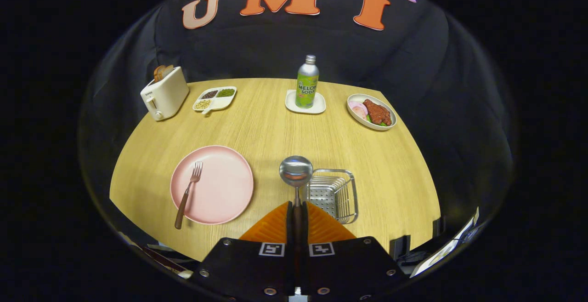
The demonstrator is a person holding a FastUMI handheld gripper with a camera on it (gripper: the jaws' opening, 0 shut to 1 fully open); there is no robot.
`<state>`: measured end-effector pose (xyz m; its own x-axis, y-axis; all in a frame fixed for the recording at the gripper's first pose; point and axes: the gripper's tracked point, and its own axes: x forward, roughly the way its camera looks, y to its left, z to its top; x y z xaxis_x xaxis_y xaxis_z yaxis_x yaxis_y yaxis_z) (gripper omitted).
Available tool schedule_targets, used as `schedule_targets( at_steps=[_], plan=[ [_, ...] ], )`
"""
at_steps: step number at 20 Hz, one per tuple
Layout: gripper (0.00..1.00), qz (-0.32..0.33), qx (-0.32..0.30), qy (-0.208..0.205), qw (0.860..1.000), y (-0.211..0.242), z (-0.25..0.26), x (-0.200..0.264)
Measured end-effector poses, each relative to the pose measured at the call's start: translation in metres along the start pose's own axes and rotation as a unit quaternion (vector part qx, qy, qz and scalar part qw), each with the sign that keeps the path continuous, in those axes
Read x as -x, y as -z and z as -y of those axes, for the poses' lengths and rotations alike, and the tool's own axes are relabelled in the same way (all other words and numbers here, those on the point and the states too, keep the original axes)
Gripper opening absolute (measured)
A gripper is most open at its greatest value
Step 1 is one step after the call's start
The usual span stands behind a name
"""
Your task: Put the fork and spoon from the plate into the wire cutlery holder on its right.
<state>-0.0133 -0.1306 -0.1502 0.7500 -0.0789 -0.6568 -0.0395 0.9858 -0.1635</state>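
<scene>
A light wooden table (275, 127) holds several dishes, with a pink plate (220, 187) as the main landmark. On the plate's left side lies a fork (188, 194), tines pointing away, its brown handle overhanging the near rim. Just right of the plate stands the wire cutlery holder (337, 194), a small metal basket with a perforated floor; nothing can be seen inside it.

The gripper (297, 214) is clamped on a spoon (296, 172): both orange fingers (273, 226) press together on its dark handle, and its shiny bowl stands up ahead of the fingertips, between the plate and the holder, overlapping the holder's left edge. Whether the spoon is over the basket or short of it cannot be told.

Beyond the plate sits a divided white dish (215, 99) with dark, green and pale beans in separate sections. Left of that dish is a cream toaster (164, 94) with bread in its slot. Far right of the plate, a green soda bottle (307, 82) stands on a white coaster (305, 103), and an oval bowl (371, 111) holds red meat and pale slices, hard to identify.
</scene>
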Motion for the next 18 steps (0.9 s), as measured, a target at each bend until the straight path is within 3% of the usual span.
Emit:
schedule_targets(
  at_steps=[7,18],
  plan=[
    [0.05,-0.072,0.024,0.005,0.997,0.018,0.031,0.002],
    [0.05,-0.191,0.066,-0.016,0.979,0.029,0.035,-0.023]
  ],
)
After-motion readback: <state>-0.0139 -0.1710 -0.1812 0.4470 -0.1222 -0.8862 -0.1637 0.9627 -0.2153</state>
